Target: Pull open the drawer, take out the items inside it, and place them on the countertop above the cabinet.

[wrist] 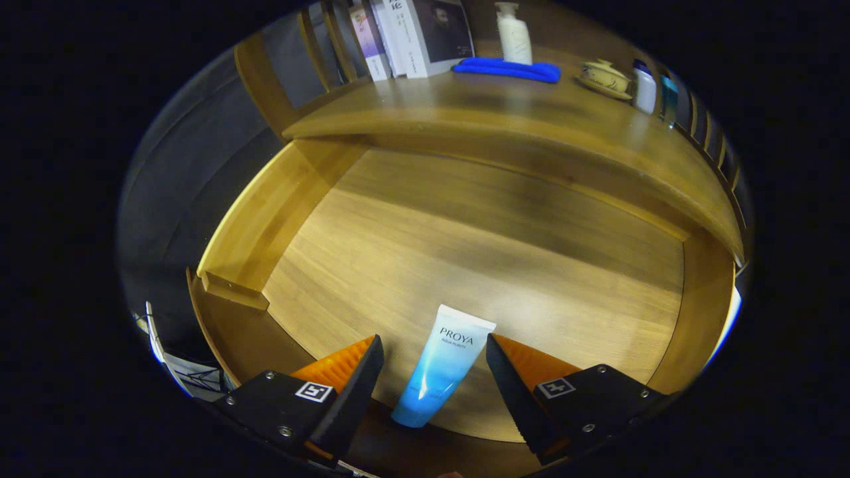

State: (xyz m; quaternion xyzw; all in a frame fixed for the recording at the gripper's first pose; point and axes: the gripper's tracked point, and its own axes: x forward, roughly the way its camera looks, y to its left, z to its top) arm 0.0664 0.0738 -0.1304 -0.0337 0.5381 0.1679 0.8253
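Gripper view: looking down into an open wooden drawer, with the cabinet's top beyond it.
Gripper [435,368]: fingers spread wide apart, holding nothing; each finger stands clear of the tube between them.
Tube [441,365]: a blue-to-white cosmetic tube lying flat on the drawer floor between the two fingers, its white crimped end pointing away from the gripper and its blue cap end nearest, leaning on the drawer's front wall.
Writing on tube: "PROYA" in dark capitals near the white end; a smaller line beneath it is too fine to read.
Drawer [265,226]: pulled out, light wood floor with raised side walls; the tube is the one item seen inside.
Table [465,113]: the wooden top above the drawer, carrying several things along its far side.
Books [412,36]: standing upright at the far left of the table; spine lettering too small to read.
Blue cloth [508,68]: folded flat, just beside the books.
Pump bottle [514,33]: white, upright behind the cloth.
Lidded bowl [604,76]: cream ceramic on a saucer, right of the cloth.
Small bottles [647,86]: two, upright at the table's far right end.
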